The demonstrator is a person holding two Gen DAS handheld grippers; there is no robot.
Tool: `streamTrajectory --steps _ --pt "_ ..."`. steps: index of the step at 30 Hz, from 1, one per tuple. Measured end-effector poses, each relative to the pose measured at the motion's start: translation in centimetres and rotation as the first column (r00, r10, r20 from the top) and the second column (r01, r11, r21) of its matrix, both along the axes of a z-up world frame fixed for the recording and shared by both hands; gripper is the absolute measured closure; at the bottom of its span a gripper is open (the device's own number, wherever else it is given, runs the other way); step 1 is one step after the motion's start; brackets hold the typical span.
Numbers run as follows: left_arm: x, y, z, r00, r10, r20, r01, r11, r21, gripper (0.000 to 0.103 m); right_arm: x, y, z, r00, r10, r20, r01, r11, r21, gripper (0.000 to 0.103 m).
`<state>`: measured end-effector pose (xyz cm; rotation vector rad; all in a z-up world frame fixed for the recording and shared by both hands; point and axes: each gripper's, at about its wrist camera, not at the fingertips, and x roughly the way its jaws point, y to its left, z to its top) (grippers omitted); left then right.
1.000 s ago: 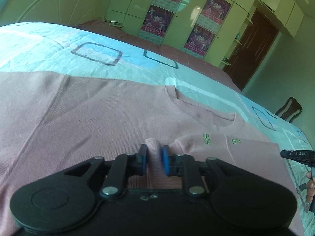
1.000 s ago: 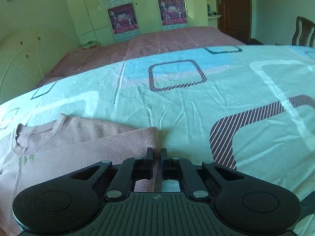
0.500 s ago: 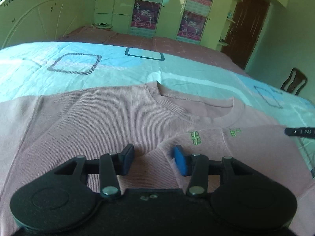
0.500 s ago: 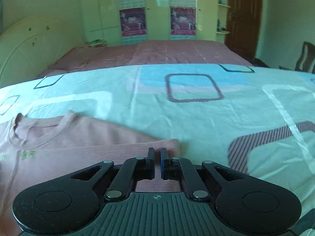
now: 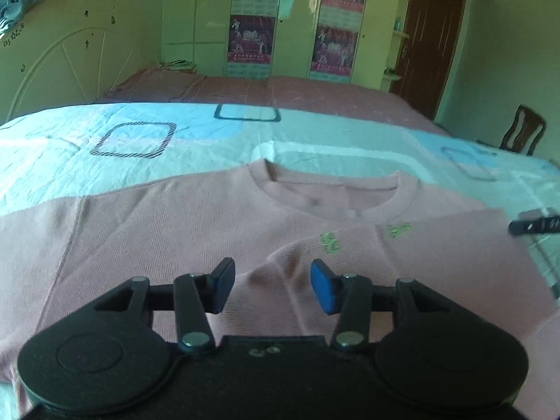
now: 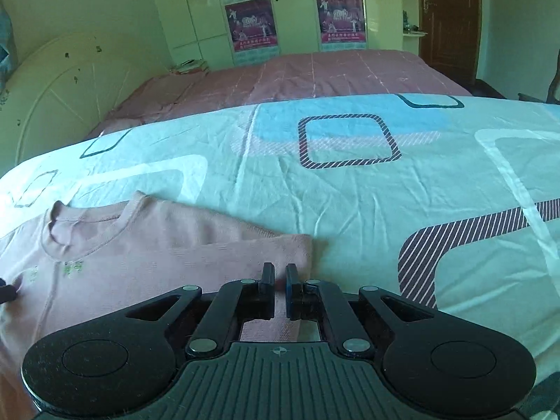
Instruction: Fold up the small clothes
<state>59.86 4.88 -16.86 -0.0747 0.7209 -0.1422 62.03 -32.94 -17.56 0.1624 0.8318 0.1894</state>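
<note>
A pink knit top (image 5: pixel 182 231) lies flat on the patterned bed sheet, neck away from me, with its right side folded over the front (image 5: pixel 437 255). My left gripper (image 5: pixel 272 288) is open and empty, just above the folded edge near the green chest lettering (image 5: pixel 329 243). In the right wrist view the top (image 6: pixel 147 266) lies at lower left. My right gripper (image 6: pixel 278 281) has its jaws nearly together over the folded sleeve's corner (image 6: pixel 297 248), with a narrow gap showing pink cloth. Its tip also shows in the left wrist view (image 5: pixel 535 224).
The light blue sheet with square patterns (image 6: pixel 350 182) covers the bed around the top. A second bed with a pink cover (image 5: pixel 266 91) stands behind, then wardrobes with posters (image 5: pixel 250 35), a brown door (image 5: pixel 434 49) and a wooden chair (image 5: pixel 523 134).
My left gripper opened, let go of the pinched fold and drew back a little. My right gripper's jaws eased apart slightly, and it stays at the folded corner.
</note>
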Motion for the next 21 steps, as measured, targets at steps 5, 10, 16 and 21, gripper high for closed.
streamTrajectory --steps 5,10,16,21 --pt "-4.4 -2.3 -0.5 0.997 -0.039 -0.066 0.036 0.998 -0.050 0.046 -6.5 1.3 -0.6 0.999 0.000 -0.051 -0.003 0.999 -0.054 0.099" --pt "-5.3 -3.2 -1.7 0.996 -0.040 -0.076 0.044 0.998 0.050 0.046 -10.9 2.0 0.3 0.999 -0.041 -0.017 0.040 0.998 -0.047 0.099" --pt "-4.9 -3.8 -1.7 0.995 -0.056 -0.087 0.064 0.994 0.093 0.044 -10.9 3.0 -0.2 0.998 -0.050 -0.037 0.047 0.996 -0.071 0.099" --pt "-5.1 -3.8 -1.8 0.994 -0.071 -0.088 0.079 0.992 0.095 0.044 -10.5 3.2 -0.3 0.997 -0.062 -0.039 0.060 0.996 -0.069 0.099"
